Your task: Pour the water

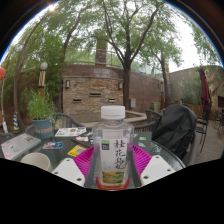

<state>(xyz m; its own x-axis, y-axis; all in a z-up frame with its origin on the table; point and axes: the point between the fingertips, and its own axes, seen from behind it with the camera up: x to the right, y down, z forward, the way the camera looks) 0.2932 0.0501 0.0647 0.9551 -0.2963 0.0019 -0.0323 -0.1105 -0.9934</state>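
**patio_pete:** So where's the bottle [114,148] sitting right now? Trying to work out how it'll handle for the pour.

**tongs_guy:** It's upright, right between the two fingers of the tongs [113,170], white cap on top and a green-and-white label facing the camera. The pink pads [139,158] sit close against both sides of the label. I'd call it gripped, tongs narrowed down onto the body, though I can't see the actual contact line, so treat that as my read.

**patio_pete:** Heavy?

**tongs_guy:** Can't see the fill level through the label. It looks like thin clear plastic, so my guess is it's light to middling and squashy (squeeze hard and it'll likely dent, or burp water once the cap's off). The label wrap is probably a bit slick too.

**patio_pete:** Where would you hold it?

**tongs_guy:** Mid-body on the label, about where the pads are now. Low enough to keep it from swinging, clear of the tapered shoulder.

**patio_pete:** Anything around?

**tongs_guy:** A round glass tabletop [20,147] with a white cup [37,160], a potted plant [40,111] and some papers [70,131] beyond. The cap looks on, so that comes off first.
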